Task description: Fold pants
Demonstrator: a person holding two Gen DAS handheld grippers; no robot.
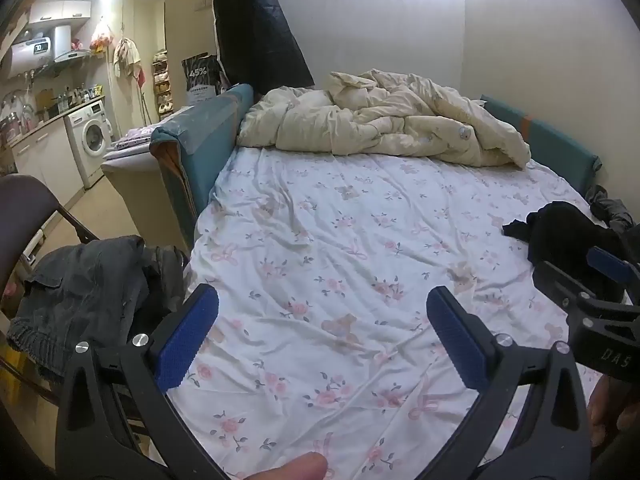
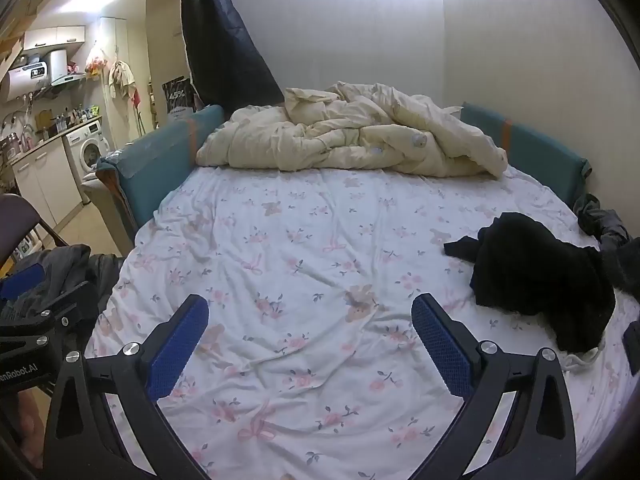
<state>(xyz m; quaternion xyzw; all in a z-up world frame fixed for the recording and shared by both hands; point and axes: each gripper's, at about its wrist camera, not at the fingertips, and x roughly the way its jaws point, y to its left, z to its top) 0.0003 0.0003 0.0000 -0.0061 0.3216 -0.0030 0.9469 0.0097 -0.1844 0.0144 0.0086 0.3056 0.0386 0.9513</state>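
Small and cluttered, the room runs from a kitchen corner with a washing machine at the far left to a plain wall behind the bed, whose floral sheet fills most of both views and lies wrinkled but bare in the middle. Across the head of the bed sits a crumpled cream duvet, and off the bed's left edge a chair carries a heap of grey clothing. Next in size is the dark bundle that I take to be the pants, lying bunched near the right edge of the bed, with another greyish garment just beyond it at the mattress edge. Both tools hover over the near part of the sheet, tilted downward: the left tool has its blue pads spread wide with nothing between them, and the right tool is likewise spread wide and empty. Nothing is folded yet, so the step in hand is probably fetching the pants. To do it well, the right tool should reach for an edge rather than the middle of the bundle, ideally the waistband if it can be found, and drag the pants onto the bare centre so both tools can pull the legs out flat before any fold
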